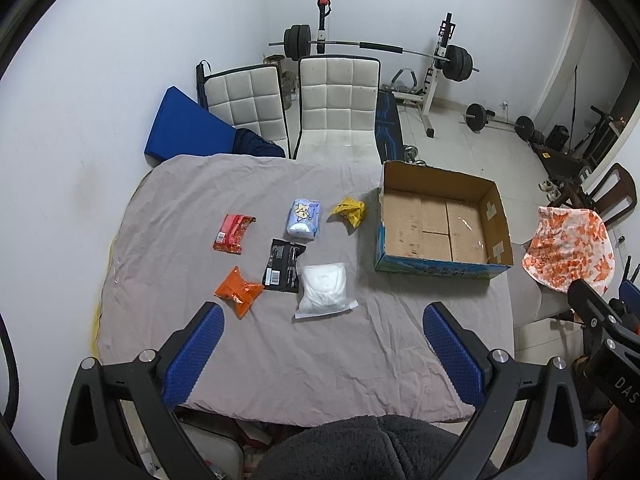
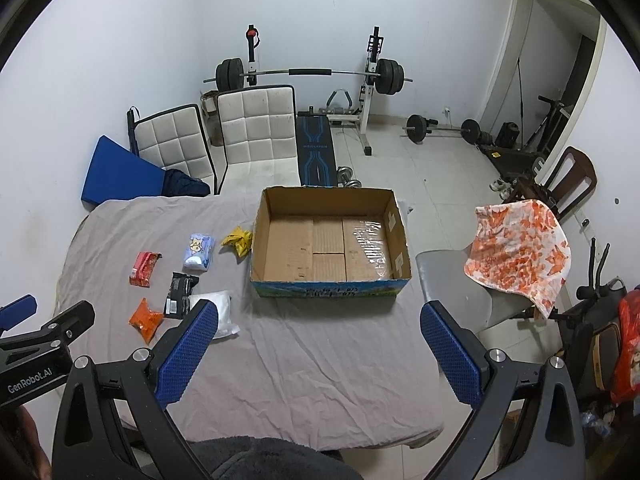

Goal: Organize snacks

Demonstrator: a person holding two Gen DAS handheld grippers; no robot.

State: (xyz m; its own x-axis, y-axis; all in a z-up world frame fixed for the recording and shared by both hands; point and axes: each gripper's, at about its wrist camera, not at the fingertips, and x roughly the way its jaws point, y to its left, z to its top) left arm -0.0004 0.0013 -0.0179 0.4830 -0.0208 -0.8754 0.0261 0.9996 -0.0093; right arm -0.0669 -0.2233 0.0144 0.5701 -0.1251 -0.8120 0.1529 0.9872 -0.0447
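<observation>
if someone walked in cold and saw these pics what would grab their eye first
Probably the big open cardboard box, empty, on the right part of the grey cloth-covered table. To its left lie scattered snack packets, the orange packet and red packet brightest. Both open grippers hover over the near edge, left gripper and right gripper, and a loaded barbell rack stands at the back wall.

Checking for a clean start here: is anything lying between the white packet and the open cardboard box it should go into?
Nothing visible. Between the white packet and the cardboard box lies only bare grey cloth. The box's near wall must be cleared. Both the left gripper and right gripper are open, holding nothing.
</observation>
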